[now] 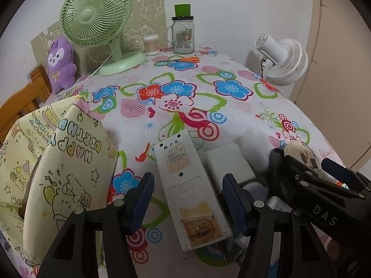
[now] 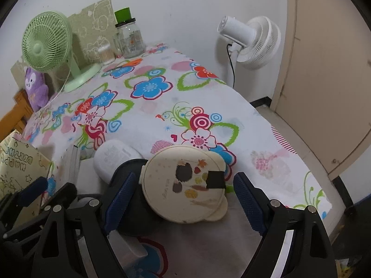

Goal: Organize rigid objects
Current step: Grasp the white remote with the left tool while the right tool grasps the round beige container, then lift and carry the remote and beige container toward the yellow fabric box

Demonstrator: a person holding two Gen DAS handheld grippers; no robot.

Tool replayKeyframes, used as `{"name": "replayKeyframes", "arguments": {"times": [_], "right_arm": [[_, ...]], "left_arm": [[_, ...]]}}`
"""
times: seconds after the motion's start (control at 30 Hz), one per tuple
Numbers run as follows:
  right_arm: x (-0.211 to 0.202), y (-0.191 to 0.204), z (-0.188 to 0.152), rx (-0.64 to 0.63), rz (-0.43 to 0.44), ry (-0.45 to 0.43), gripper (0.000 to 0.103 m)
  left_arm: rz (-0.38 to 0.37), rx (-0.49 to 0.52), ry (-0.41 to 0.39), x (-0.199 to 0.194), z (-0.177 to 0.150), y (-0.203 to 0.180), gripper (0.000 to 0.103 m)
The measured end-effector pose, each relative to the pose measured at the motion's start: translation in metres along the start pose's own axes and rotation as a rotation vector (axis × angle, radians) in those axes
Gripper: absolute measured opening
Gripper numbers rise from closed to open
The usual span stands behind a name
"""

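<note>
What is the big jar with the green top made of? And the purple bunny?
The jar looks like clear glass: you can see the wall through it, with shiny glints. Its green top seems smooth plastic. The purple bunny looks like soft fuzzy plush fabric.

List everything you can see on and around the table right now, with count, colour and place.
Desk fan: 1, green, far left of table.
Standing fan: 1, white, beyond the table's right edge.
Plush toy: 1, purple, left of green fan.
Glass jar: 1, clear with green cap, far edge.
Cotton swab tub: 1, clear, beside the jar.
Scissors: 1, orange handles, in front of the jar.
Gift bag: 1, pale yellow, near left.
Long flat device: 1, white, between left gripper's fingers.
Round case: 1, cream, between right gripper's fingers.
Oval device: 1, white, left of the case.
Tablecloth: 1, floral.
Left gripper: black, blue pads, not visibly pressing.
Right gripper: black, blue pads, open.
</note>
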State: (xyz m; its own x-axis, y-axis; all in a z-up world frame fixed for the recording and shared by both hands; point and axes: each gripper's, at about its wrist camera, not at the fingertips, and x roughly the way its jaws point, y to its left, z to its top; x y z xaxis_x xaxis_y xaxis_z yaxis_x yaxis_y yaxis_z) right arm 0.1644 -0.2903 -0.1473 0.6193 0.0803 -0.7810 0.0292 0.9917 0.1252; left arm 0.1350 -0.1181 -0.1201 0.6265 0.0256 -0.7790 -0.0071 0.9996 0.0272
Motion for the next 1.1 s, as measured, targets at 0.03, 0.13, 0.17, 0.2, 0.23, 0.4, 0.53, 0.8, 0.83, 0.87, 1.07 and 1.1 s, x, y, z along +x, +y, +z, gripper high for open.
{"name": "replayKeyframes", "arguments": {"times": [0.03,0.13,0.17,0.2,0.23,0.4,0.53,0.8,0.83,0.87,1.07,1.1], "right_arm": [[0.001,0.0,0.0,-0.001,0.002,0.003,0.088],[0.006,0.0,-0.001,0.005,0.019,0.017,0.087],[0.008,0.001,-0.002,0.009,0.033,0.018,0.086],[0.008,0.001,-0.002,0.016,0.041,0.015,0.083],[0.008,0.002,-0.002,0.018,0.048,0.014,0.08],[0.009,0.004,-0.002,0.022,0.079,0.015,0.074],[0.009,0.005,-0.001,0.015,0.078,0.011,0.073],[0.009,0.005,-0.001,0.029,0.077,0.007,0.072],[0.007,0.005,-0.001,0.03,0.076,0.002,0.072],[0.006,0.005,-0.001,0.032,0.076,-0.002,0.072],[-0.006,0.011,-0.001,0.013,0.068,-0.029,0.072],[-0.008,0.012,-0.002,0.011,0.072,-0.03,0.072]], "left_arm": [[0.001,0.0,0.0,0.0,0.0,0.0,0.064],[0.006,0.003,-0.001,-0.002,-0.004,-0.002,0.064],[0.005,0.004,0.002,-0.002,-0.005,-0.002,0.063],[-0.002,0.008,0.029,0.001,-0.006,-0.003,0.063],[-0.02,0.002,0.057,0.006,-0.008,-0.003,0.063],[-0.049,-0.036,0.1,0.015,-0.011,0.0,0.063],[-0.052,-0.041,0.098,0.015,-0.01,-0.001,0.058],[-0.034,-0.012,0.07,0.012,-0.008,0.0,0.05],[-0.035,-0.012,0.069,0.012,-0.008,0.001,0.049],[-0.036,-0.012,0.069,0.012,-0.008,0.002,0.049],[-0.043,-0.017,0.055,0.007,-0.009,0.007,0.046],[-0.043,-0.018,0.051,0.005,-0.01,0.008,0.045]]}}
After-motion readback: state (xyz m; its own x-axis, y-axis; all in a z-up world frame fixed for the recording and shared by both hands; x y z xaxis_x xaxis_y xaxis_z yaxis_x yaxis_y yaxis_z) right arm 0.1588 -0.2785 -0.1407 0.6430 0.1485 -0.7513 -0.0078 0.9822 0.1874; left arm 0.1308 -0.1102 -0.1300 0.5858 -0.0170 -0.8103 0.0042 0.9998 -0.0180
